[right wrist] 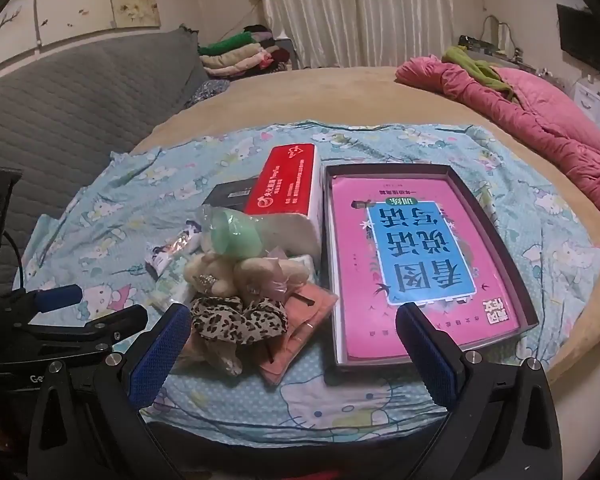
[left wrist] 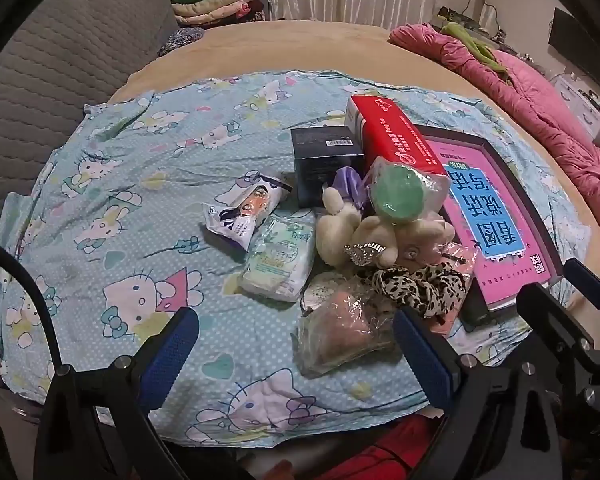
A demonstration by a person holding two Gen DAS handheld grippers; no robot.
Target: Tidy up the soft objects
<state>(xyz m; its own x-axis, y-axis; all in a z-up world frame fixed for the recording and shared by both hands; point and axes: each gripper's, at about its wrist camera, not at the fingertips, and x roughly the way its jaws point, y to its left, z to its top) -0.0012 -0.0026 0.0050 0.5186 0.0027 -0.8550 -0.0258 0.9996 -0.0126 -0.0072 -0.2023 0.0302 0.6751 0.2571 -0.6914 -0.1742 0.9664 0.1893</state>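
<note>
While both tools hang above the bed [left wrist: 284, 40], the left hand-held gripper [left wrist: 296, 344] stands released, its blue pads spread wide with nothing pressed between them, over the near edge of a pale blue cartoon-cat sheet [left wrist: 100, 184]. Just ahead of it lies a clear bag holding something pinkish [left wrist: 344, 328], and touching that bag's far side a leopard-print scrunchie [left wrist: 416, 284]. Behind the scrunchie, cream plush toys [left wrist: 352, 228] are heaped together, with a wrapped green round item [left wrist: 398, 196] resting on top of them. Left of the heap lie a pale green tissue pack [left wrist: 280, 256] and a small printed sachet [left wrist: 244, 208]. A black box [left wrist: 324, 164] and a red tissue box [left wrist: 396, 140] stand at the back. The right hand-held gripper [right wrist: 292, 344] is likewise released and empty, reaching over the scrunchie [right wrist: 236, 320] and a pink cloth pouch [right wrist: 300, 320] beneath it. Right of the heap, an open dark tray [right wrist: 496, 216] holds a pink book [right wrist: 400, 264]. A pink quilt [right wrist: 540, 112] is bunched well apart at the bed's far right.
</note>
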